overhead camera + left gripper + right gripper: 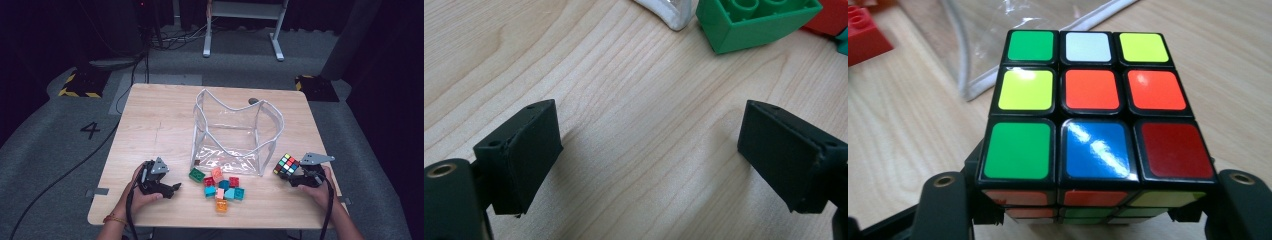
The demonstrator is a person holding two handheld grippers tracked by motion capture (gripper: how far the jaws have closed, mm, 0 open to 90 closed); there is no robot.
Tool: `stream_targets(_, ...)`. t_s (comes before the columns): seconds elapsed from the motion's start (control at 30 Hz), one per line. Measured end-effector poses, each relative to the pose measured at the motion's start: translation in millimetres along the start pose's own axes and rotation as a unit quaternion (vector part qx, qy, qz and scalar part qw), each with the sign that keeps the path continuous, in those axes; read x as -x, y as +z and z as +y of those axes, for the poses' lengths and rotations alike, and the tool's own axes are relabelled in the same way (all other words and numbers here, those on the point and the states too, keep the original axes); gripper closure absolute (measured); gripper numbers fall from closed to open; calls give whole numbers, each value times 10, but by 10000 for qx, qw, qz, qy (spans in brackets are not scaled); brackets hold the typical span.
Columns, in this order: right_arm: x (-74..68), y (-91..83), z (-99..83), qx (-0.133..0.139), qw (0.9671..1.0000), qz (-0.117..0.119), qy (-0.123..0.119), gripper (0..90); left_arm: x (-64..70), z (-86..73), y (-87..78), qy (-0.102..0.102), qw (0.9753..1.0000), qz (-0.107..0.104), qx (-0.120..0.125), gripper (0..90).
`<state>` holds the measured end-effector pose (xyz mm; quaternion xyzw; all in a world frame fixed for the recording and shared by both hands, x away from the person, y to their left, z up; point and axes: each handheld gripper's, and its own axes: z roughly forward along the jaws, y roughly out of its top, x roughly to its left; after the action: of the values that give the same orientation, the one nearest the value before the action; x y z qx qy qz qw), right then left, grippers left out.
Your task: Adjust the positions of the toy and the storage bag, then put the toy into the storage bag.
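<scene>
Right gripper [294,176] rests near the table's [150,125] right edge, jaws pinching the puzzle cube [286,164] beside the clear bag [235,132]; left gripper [172,189] lies low, jaws spread over bare wood near the green brick [196,174]

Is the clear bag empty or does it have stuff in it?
Empty: through the clear bag only table shows; the blocks lie outside it.

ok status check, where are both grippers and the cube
Right hand-held gripper shut on puzzle cube, beside clear bag. Left hand-held gripper open over bare table, green brick ahead. Nothing in the way.
</scene>
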<state>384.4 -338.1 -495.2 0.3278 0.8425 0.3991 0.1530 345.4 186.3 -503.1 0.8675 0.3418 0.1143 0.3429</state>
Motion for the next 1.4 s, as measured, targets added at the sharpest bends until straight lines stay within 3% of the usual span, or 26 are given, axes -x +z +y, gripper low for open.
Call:
stream_targets(0.27, 99, -21, -26, 13, 9998, -201, -8, 339, -2, 0, -1, 1, 10000, 2, -1, 107)
stream_targets(0.47, 216, -69, 29, 242, 9990, -285, 238, 340, -3, -4, -13, -55, 10000, 41, -23, 121)
stream_targets(0.7, 288, -130, 103, 329, 9980, -475, 268, 340, -5, -3, -8, -18, 10000, 63, 12, 122)
stream_targets(0.77, 305, -180, 178, 358, 9978, -545, 150, 340, -7, -1, -9, -2, 10000, 74, 17, 123)
stream_targets(0.93, 375, -279, 328, 540, 9967, -583, 145, 340, -10, 3, -6, 18, 10000, 40, 3, 121)
stream_targets(1.23, 419, -427, 679, 677, 9951, -718, -70, 339, -8, 2, -6, 12, 10000, 41, -3, 121)
stream_targets(1.27, 427, -495, 824, 816, 9938, -738, -137, 340, -9, 3, -5, 21, 10000, 44, 8, 121)
stream_targets(1.3, 427, -495, 824, 816, 9938, -738, -137, 340, -9, 3, -5, 21, 10000, 44, 8, 121)
stream_targets(1.4, 414, -617, 1111, 1033, 9916, -717, -316, 339, -5, 3, -4, -1, 10000, 36, 8, 121)
